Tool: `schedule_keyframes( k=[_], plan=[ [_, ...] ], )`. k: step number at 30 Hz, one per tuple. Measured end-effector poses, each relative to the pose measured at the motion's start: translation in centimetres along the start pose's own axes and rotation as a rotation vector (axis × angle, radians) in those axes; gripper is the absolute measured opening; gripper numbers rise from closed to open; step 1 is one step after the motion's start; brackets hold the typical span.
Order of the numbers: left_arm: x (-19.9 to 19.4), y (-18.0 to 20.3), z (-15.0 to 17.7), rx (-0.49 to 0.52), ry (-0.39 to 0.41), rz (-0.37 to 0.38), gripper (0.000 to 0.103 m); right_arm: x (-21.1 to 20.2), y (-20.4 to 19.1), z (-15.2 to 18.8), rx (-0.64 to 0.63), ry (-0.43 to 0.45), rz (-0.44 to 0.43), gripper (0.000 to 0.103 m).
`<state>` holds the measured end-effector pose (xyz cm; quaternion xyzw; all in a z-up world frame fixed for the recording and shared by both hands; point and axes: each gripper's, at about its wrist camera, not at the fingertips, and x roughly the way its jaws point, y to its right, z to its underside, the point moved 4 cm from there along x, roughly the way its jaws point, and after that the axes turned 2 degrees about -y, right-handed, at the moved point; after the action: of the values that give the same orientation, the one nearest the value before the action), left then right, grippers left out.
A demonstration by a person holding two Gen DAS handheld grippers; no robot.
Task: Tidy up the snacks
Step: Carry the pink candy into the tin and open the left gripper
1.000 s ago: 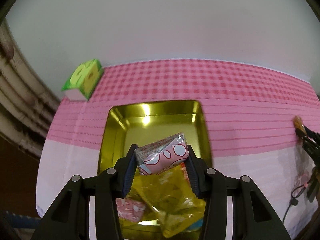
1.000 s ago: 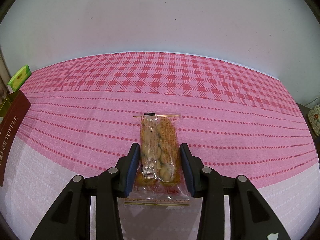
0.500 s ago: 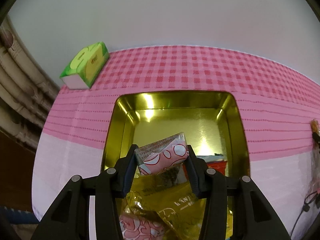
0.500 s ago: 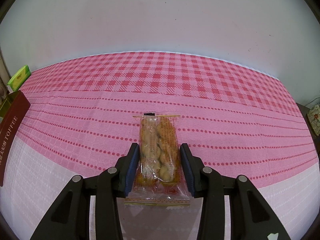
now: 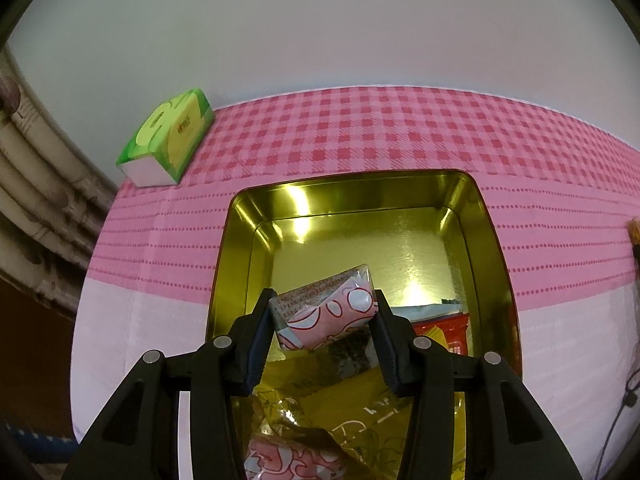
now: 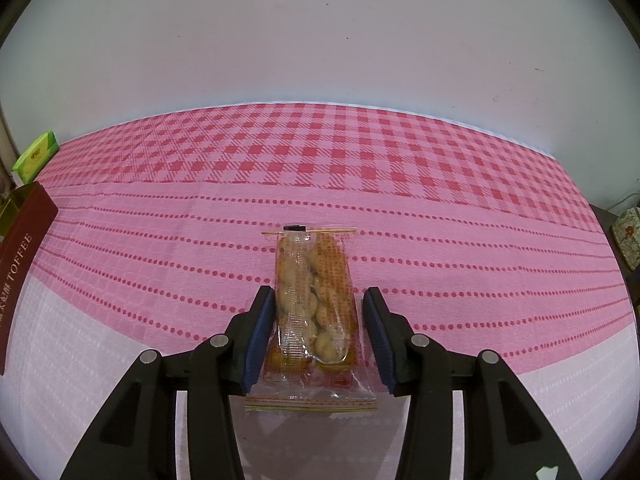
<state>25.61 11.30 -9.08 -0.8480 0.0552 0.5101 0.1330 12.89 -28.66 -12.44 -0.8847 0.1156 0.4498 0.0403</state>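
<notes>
Nearest to me, my left gripper is clamped on a small pink-and-white snack packet, both pads pressed against its sides, and it hangs over the near half of the gold tin; under it, inside the tin, lie a crumpled yellow wrapper, another pink packet and a red one, while the far half of the tin floor is bare; beyond the tin, at the back edge of the pink checked tablecloth, sits a green tissue box.

My right gripper is opening; the clear packet of peanuts lies flat on the cloth between the jaws; the left pad looks about to part from it, the right pad is already clear of it; at the left edge of that view I see the dark red side of the tin, lettered TOFFEE.

Both packets are, I judge, light, soft and crinkly; the film is slick, so a grip on a sealed end would likely slip; I would take the peanuts across the filled middle, gently, since the contents may crush; the pink packet is puffy and gives under the pads.
</notes>
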Motion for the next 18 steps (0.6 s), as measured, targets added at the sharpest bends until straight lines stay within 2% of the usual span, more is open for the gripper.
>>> schedule_keyframes(
  k=[12,15,17,18],
  plan=[
    [-0.4,-0.1,0.2,0.035,0.013,0.0,0.049,0.0,0.0,0.0,0.0,0.0,-0.001,0.042],
    [-0.9,-0.5,0.1,0.022,0.028,-0.004,0.053,0.0,0.0,0.0,0.0,0.0,-0.001,0.042],
    [-1.4,-0.8,0.1,0.017,0.037,-0.005,0.062,0.0,0.0,-0.1,0.0,0.0,0.0,0.042],
    [-1.7,-0.9,0.0,0.016,0.044,-0.007,0.062,0.0,0.0,-0.1,0.0,0.0,0.0,0.042]
  ],
)
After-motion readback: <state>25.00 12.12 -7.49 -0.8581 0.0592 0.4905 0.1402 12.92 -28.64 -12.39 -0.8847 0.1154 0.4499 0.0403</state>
